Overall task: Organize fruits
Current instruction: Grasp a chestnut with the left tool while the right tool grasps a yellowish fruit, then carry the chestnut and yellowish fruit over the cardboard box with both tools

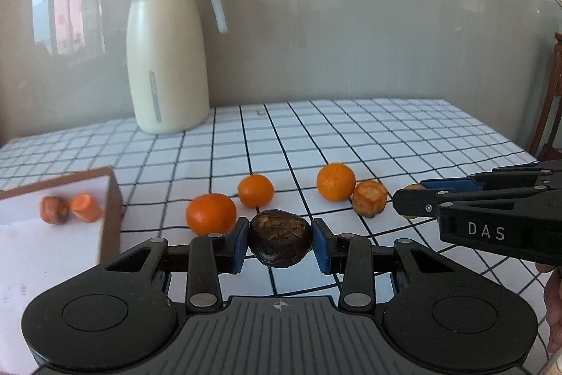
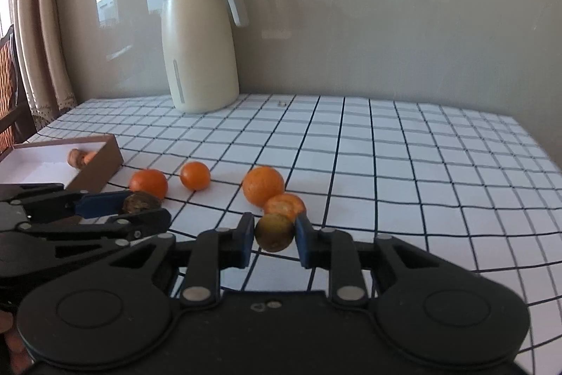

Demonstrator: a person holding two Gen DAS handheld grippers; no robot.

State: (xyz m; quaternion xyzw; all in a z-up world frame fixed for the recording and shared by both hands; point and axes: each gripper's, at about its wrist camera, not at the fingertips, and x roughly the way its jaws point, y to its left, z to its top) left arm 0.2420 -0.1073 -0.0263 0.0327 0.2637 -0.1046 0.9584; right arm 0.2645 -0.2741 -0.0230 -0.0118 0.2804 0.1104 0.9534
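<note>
Both sets of jaws are clamped on something right now. The left gripper (image 1: 280,243) has its blue pads pressed on either side of a dark brown, rough-skinned round thing (image 1: 280,239), looks like a water chestnut to me but I wouldn't swear to it. The right gripper (image 2: 274,236) is squeezed tight on a smaller olive-brown round fruit (image 2: 274,232), can't tell what kind. From the right wrist view that little fruit seems to be held just clear of the bench (image 2: 404,164), though the angle makes it hard to be sure.

Going outward: just behind the small fruit is a carrot chunk (image 2: 285,204), touching or nearly touching the biggest orange (image 2: 263,184). Two more oranges sit to the left, one mid-bench (image 2: 195,175) and one (image 2: 148,182) nearer the cardboard box (image 2: 105,164). The box is at the left near edge, white inside, and already has two pieces in it: a brownish one (image 1: 53,209) and a carrot piece (image 1: 86,207). At the far side, against the wall, stands a cream thermos jug (image 2: 198,51).

So my read: this is the pick-up step, both items grabbed, carry not really underway. Next move would be swinging both hands left over the box wall and letting go inside. The left one is closest, so it probably goes first. Things to watch: the two grippers are close together and could bump, and round stuff rolls, so release low inside the box rather than dropping from height.
</note>
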